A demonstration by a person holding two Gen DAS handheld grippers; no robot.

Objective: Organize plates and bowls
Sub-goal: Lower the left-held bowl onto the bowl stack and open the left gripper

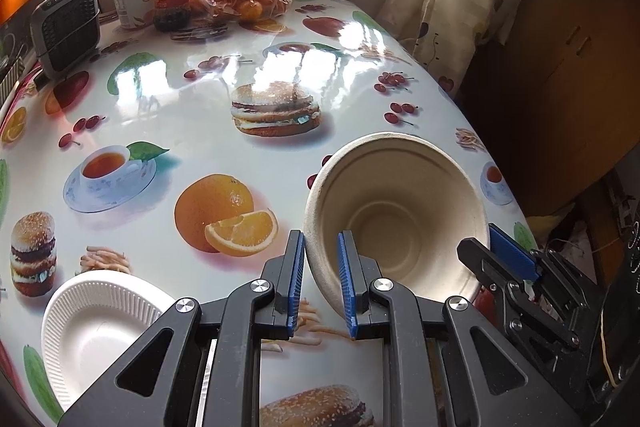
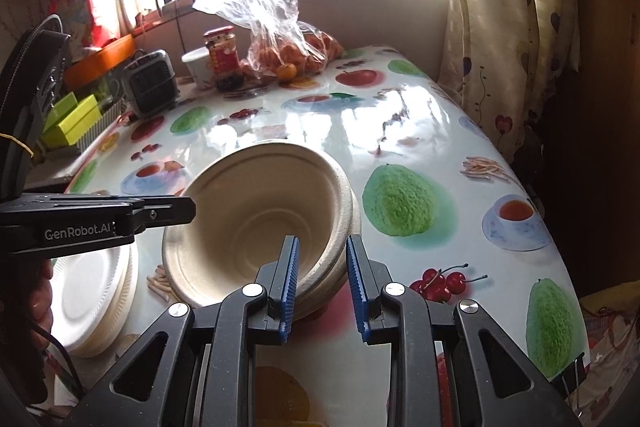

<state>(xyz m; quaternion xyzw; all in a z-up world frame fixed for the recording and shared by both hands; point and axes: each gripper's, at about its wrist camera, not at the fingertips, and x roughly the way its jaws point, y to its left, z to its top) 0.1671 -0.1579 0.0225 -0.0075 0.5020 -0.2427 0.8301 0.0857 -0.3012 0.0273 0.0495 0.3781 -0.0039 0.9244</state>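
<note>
Left tongs (image 1: 322,279) grip the rim of one tan bowl (image 1: 396,219), tilted, above the tabletop (image 1: 192,143). Right tongs (image 2: 322,287) straddle the bowl's opposite rim; contact cannot be confirmed. Only the right view shows several white plates (image 2: 96,291) stacked left of the tongs, partly hidden; the left view shows one.

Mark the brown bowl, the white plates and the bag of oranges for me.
brown bowl (image 1: 384,219): left wrist view, inner wall near the base.
white plates (image 2: 90,291): right wrist view, flat centre of the top plate.
bag of oranges (image 2: 280,39): right wrist view, clear plastic above the fruit.
</note>
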